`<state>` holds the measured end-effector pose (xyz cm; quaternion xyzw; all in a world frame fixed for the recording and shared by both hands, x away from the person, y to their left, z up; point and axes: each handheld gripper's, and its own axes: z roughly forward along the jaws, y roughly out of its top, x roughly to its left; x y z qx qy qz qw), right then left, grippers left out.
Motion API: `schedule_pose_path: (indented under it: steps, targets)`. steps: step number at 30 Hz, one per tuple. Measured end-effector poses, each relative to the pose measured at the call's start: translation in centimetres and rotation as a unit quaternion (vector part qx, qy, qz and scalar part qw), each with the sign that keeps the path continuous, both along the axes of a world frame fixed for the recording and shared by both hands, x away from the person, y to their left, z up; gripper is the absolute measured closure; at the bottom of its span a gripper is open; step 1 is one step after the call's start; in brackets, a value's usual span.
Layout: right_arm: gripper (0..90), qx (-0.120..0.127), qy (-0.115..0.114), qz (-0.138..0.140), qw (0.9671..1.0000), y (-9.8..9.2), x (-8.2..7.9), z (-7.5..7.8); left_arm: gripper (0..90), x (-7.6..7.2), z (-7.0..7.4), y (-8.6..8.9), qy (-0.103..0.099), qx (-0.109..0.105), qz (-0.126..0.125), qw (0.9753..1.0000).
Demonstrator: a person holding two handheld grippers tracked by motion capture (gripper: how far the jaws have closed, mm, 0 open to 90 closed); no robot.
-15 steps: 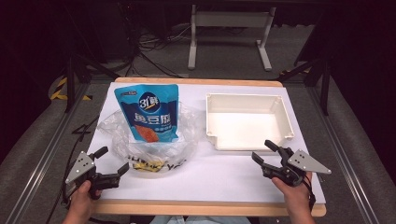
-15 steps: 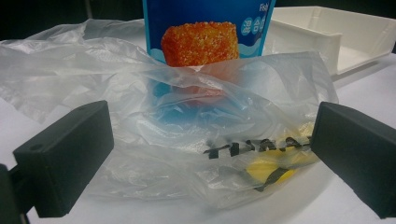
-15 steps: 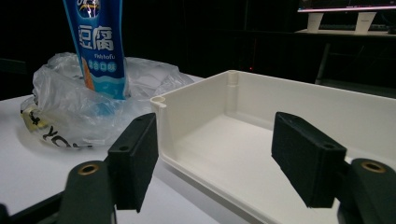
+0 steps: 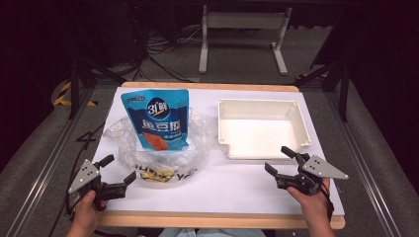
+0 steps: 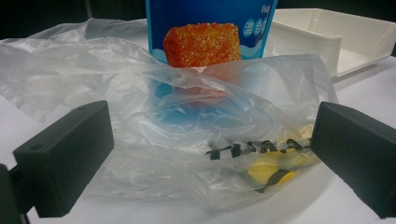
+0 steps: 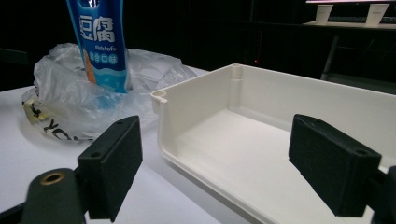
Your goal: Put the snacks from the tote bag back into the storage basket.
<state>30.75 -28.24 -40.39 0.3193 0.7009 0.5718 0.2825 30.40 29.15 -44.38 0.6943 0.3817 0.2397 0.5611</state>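
The blue snack pouch [image 4: 159, 120] stands in the clear plastic bag [image 4: 148, 148], left of centre. Both grippers, left [image 4: 117, 173] and right [image 4: 282, 160], hang spread, empty. Pinching only slippery film could topple the pouch.

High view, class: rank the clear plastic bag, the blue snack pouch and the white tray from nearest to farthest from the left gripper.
1. Clear plastic bag: just right of the left gripper.
2. Blue snack pouch: standing in the bag, farther back.
3. White tray: across the table, on the right.
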Motion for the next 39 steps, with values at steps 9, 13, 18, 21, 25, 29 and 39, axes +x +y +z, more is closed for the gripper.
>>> schedule_pose_path:
  steps: [9,13,18,21,25,29,39]
  targets:
    - [19.8,-0.004,-0.001,-0.003,1.0,-0.4,-0.3,1.4,0.2,-0.1,-0.1,0.2,0.003,-0.001,0.006,1.0]
    - [19.4,-0.006,-0.005,0.0,1.0,-0.5,-0.3,2.4,0.2,-0.1,-0.1,0.2,0.005,-0.001,0.011,0.9999]
    - [18.8,0.002,-0.002,0.006,1.0,-0.6,-0.1,3.4,0.2,-0.1,-0.2,0.2,0.004,0.001,0.012,0.9999]
    - [18.6,0.014,-0.004,0.011,0.9998,-0.8,-0.1,4.0,0.2,-0.1,-0.2,0.2,0.004,0.002,0.012,0.9999]
    - [17.7,0.015,-0.006,0.016,0.9997,-0.8,0.0,4.5,0.2,-0.1,-0.2,0.2,0.004,0.001,0.012,0.9999]
    - [17.7,0.016,0.008,0.022,0.9996,-0.6,0.0,5.1,0.1,-0.1,-0.1,0.3,0.004,0.002,0.012,0.9999]
    - [16.8,0.007,0.023,0.048,0.9986,-0.2,0.2,5.8,0.2,-0.1,-0.1,0.3,0.004,0.003,0.012,0.9999]
